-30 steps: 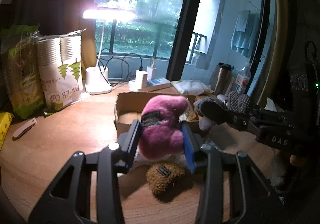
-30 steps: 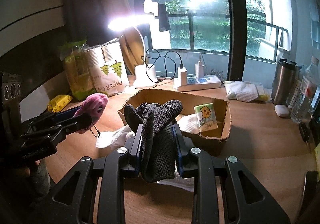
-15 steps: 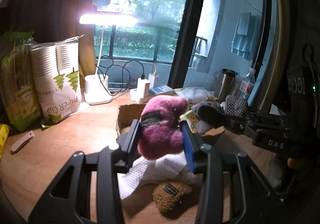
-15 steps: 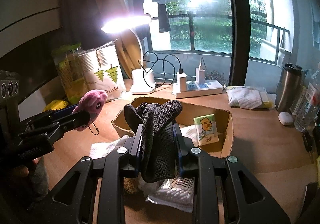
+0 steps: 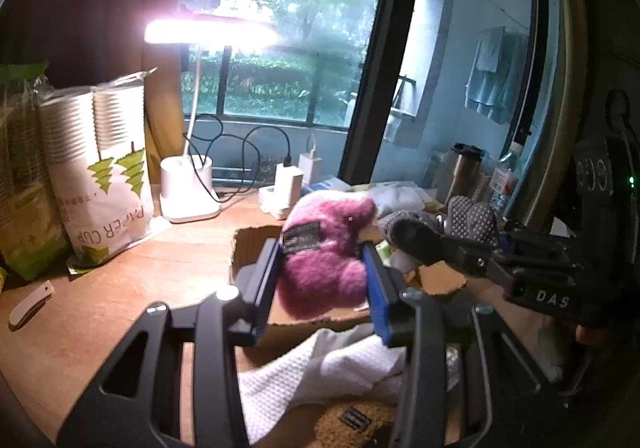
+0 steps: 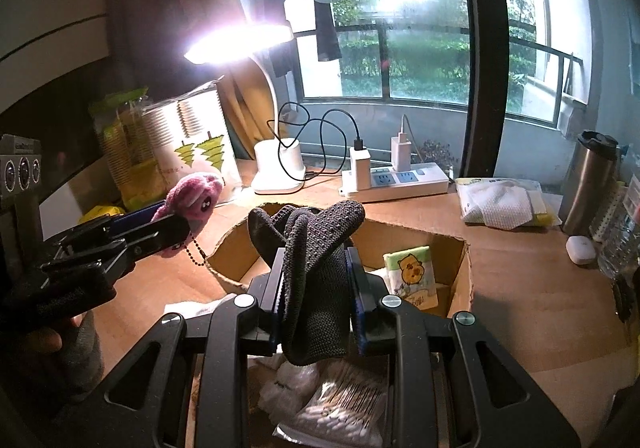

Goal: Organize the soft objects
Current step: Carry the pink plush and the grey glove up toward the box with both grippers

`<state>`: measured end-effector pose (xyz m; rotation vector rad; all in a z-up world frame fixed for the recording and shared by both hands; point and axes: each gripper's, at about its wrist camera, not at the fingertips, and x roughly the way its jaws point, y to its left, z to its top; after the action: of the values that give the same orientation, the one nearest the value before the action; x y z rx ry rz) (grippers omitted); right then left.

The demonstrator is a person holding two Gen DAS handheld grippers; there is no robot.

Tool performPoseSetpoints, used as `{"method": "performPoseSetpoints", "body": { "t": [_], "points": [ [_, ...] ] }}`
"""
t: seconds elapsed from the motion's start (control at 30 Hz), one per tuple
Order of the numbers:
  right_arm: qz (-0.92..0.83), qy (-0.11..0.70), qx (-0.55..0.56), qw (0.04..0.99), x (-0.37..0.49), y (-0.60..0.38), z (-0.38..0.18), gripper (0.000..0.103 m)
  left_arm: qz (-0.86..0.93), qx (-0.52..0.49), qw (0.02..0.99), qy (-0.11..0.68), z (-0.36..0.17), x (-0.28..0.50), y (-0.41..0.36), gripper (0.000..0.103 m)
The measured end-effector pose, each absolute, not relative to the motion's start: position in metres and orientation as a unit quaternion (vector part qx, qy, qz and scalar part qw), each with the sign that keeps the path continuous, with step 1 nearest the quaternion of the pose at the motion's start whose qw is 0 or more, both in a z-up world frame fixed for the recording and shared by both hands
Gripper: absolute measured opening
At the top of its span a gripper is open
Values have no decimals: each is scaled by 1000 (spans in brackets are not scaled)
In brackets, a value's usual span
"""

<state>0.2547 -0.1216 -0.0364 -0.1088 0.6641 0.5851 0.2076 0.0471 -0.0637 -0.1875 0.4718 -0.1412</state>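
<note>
Fingers point(image 5: 272, 268) of the left gripper point(image 5: 322, 272) were clamped on the pink plush toy point(image 5: 324, 248), and the right gripper point(image 6: 316, 288) was pinched tight on a dark knit glove point(image 6: 316, 260). Both soft things hung above the open cardboard box point(image 6: 460, 272) on the tabletop point(image 6: 532, 288), apparently held there for dropping in.

Pink plush toy point(image 5: 324, 264) w/ black tag + bead chain, held above cardboard box point(image 6: 456, 248) near edge; dark grey dotted glove point(image 6: 316, 268) folded upright over box.
</note>
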Motion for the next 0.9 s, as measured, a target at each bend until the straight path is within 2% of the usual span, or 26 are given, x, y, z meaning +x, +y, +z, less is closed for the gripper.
{"method": "performPoseSetpoints", "body": {
  "t": [0.9],
  "points": [
    [291, 380, -46, 877, 312, -94, -87, 29, -60, -126, 941, 310, -120, 271, 65, 43]
  ]
}}
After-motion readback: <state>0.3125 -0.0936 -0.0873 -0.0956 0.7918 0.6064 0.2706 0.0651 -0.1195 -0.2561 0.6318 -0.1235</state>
